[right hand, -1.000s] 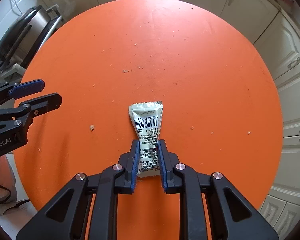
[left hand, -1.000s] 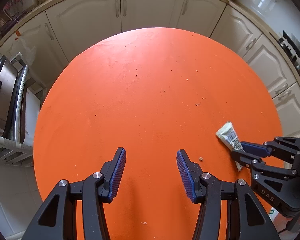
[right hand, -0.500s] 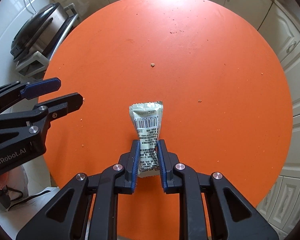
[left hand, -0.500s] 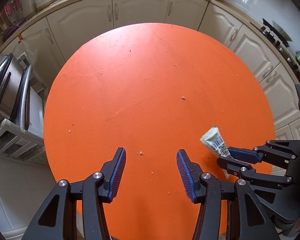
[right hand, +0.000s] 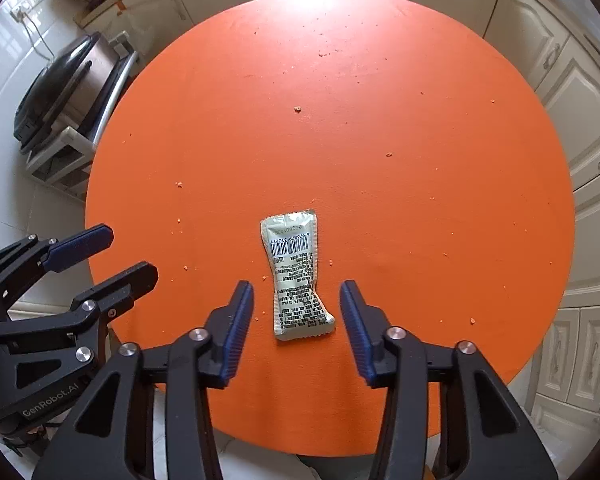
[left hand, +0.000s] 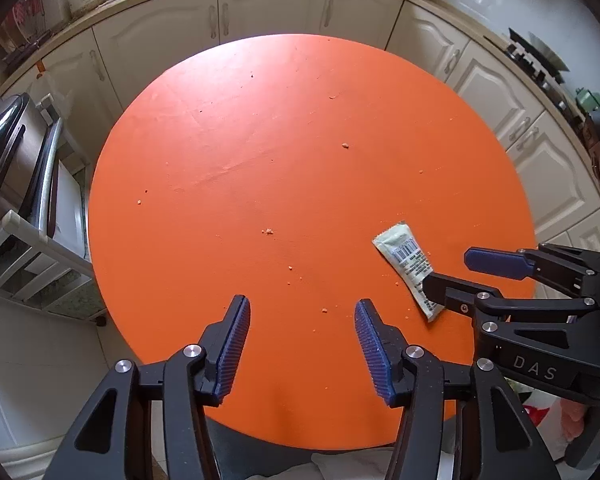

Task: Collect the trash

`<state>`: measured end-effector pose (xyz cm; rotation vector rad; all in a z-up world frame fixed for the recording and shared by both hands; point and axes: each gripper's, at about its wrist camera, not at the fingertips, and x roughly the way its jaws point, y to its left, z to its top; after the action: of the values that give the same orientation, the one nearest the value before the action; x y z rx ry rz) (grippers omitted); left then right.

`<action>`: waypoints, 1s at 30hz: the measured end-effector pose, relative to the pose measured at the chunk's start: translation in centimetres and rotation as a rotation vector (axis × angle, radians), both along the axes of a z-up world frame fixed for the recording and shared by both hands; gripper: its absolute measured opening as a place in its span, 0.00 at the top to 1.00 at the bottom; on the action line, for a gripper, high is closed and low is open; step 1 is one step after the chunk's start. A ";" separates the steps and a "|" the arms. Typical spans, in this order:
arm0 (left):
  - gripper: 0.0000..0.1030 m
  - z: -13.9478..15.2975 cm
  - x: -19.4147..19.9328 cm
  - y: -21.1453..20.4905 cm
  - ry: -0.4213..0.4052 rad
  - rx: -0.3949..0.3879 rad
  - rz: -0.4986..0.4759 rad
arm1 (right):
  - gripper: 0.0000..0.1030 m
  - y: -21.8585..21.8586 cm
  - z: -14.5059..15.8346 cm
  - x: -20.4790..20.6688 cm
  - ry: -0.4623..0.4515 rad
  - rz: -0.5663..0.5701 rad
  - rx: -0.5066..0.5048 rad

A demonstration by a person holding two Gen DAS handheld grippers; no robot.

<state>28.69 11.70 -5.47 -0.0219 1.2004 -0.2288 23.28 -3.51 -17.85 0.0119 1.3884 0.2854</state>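
A pale snack wrapper (right hand: 294, 268) with a barcode shows lengthwise between the fingers of my right gripper (right hand: 296, 286), over the near part of the round orange table (right hand: 420, 160). The right jaws are opening and their blue pads stand clear of the wrapper on both sides. I cannot tell whether the wrapper rests on the table. In the left wrist view the wrapper (left hand: 404, 256) is at the right, its lower end behind the right gripper (left hand: 450, 269). My left gripper (left hand: 302, 302) is open and empty above the table's near edge, and also appears at the left (right hand: 126, 252).
Crumbs (left hand: 267, 231) dot the table. Cream kitchen cabinets (left hand: 268, 12) curve around the far side. A dark appliance (right hand: 60, 92) sits on a white rack at the left. Something red and white (left hand: 540, 412) lies low beside the table's near right edge.
The right jaws, earlier shut on the wrapper's lower end, now stand apart from it. Both grippers have drawn back toward the table's near edge. The left jaws look unchanged.
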 end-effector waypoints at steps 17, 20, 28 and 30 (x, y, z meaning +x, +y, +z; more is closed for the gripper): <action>0.51 -0.5 1.6 -3.4 0.052 -0.084 -0.003 | 0.45 -10.5 1.9 -2.0 -0.097 -0.284 0.041; 0.53 -1.2 2.2 -4.2 0.070 -0.081 0.014 | 0.45 -11.8 1.5 -2.0 -0.105 -0.314 0.047; 0.53 -2.6 3.6 -6.1 0.108 -0.053 0.060 | 0.45 -13.4 -0.2 -1.1 -0.085 -0.295 0.086; 0.53 -2.9 3.8 -6.2 0.113 -0.043 0.074 | 0.45 -13.6 -0.6 -0.9 -0.079 -0.285 0.099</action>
<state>32.47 5.49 -8.38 -0.1178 1.3041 -0.1908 22.42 -17.12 -18.47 0.2752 1.2749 0.1148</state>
